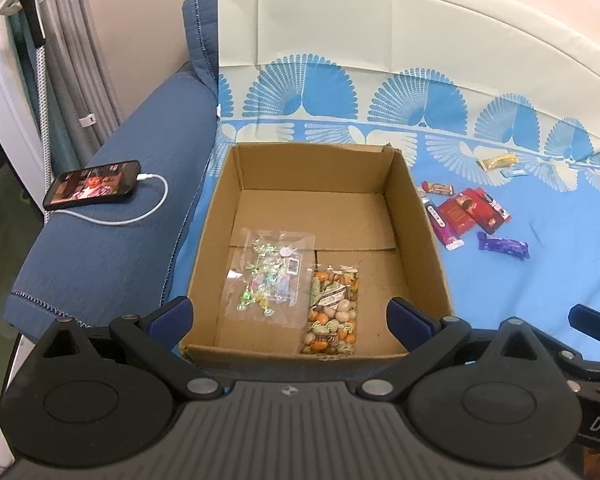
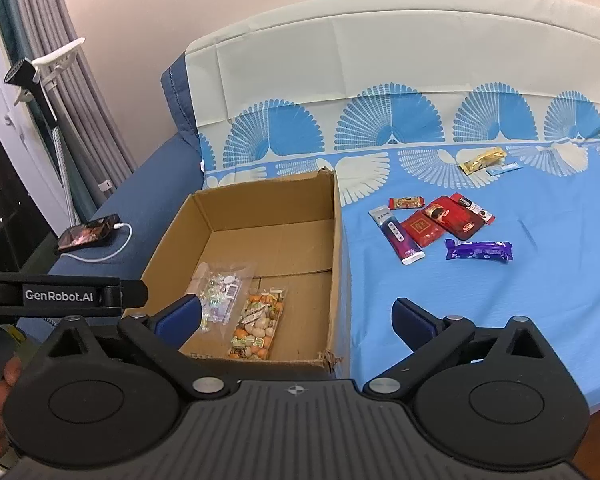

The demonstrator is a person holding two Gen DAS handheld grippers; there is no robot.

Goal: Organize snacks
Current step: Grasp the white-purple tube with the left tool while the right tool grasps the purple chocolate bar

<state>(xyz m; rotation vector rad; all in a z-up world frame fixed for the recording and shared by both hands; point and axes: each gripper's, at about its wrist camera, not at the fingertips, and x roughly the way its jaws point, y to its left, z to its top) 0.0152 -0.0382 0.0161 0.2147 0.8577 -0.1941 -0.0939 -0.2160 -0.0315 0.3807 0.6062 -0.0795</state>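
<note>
Hovering at the near edge of the bed [image 2: 540, 300], both claws stand wide apart and hold nothing: the left claw [image 1: 290, 314] looks down into the cardboard box [image 1: 420, 216], the right claw [image 2: 296, 316] straddles the box's near right corner. Two snack bags already lie on the box floor by its near wall, a clear candy bag [image 1: 268, 280] and, touching its right side, a mixed nut bag [image 1: 334, 312]. The rest wait loose on the blue sheet, well right of the box: a purple bar [image 2: 478, 250] nearest the right claw, its long axis running left to right, then a purple-and-white stick [image 2: 396, 236], red packets [image 2: 444, 220], and a gold wrapper [image 2: 482, 160] near the far edge. The right claw is plainly the nearer one, so I judge the purple bar its likeliest next pick, gripped across its narrow width.
</note>
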